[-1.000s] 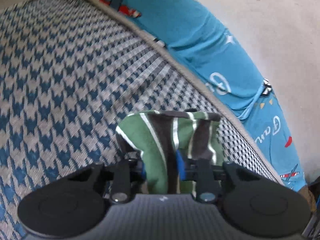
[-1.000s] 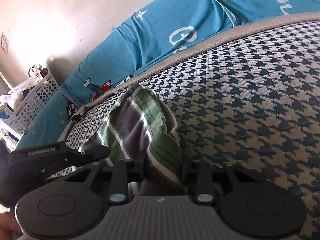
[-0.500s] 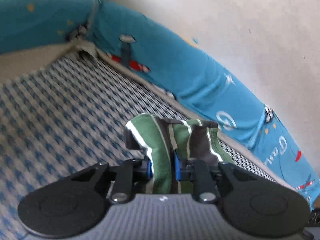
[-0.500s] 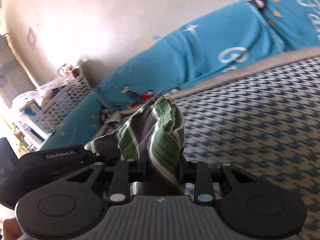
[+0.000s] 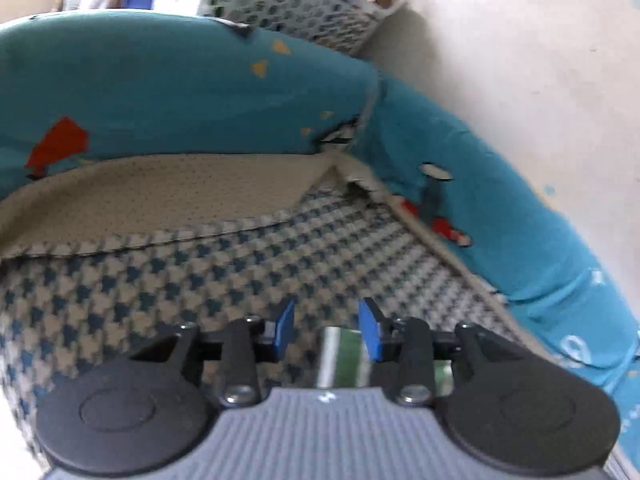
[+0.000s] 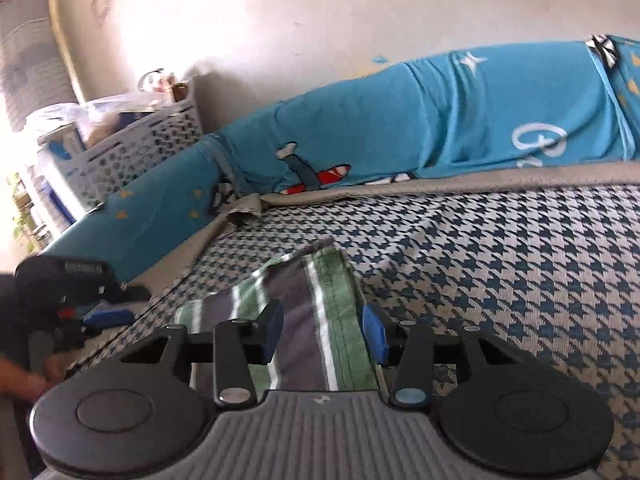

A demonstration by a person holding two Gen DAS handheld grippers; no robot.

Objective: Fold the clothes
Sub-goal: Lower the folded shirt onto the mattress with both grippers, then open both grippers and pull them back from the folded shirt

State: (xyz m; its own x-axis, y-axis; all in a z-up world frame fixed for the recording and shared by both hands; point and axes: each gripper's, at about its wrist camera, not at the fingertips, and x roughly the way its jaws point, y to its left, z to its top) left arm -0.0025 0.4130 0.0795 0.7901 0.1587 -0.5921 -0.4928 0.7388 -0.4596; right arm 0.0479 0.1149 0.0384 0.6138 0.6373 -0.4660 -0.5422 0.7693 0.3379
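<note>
On the houndstooth bed [image 6: 500,264], I am hovering both released hand-held grippers [image 5: 326,330] [image 6: 322,330] over the striped garment [image 6: 304,320]; snagging a blue pad could be undoing its fold.

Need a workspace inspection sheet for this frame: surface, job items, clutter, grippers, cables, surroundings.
Surface: houndstooth cover on a bed, one corner turned back to show a beige underside.
Job's things: striped green and grey garment lying flat on the cover.
Clutter: nothing seen on the cover.
Grippers: left gripper open, garment edge low by its right-hand finger; right gripper open over the garment, nothing pinched.
Cables: nothing seen.
Surroundings: blue printed bumper along the bed edge, white perforated basket beyond it, pale wall.
</note>
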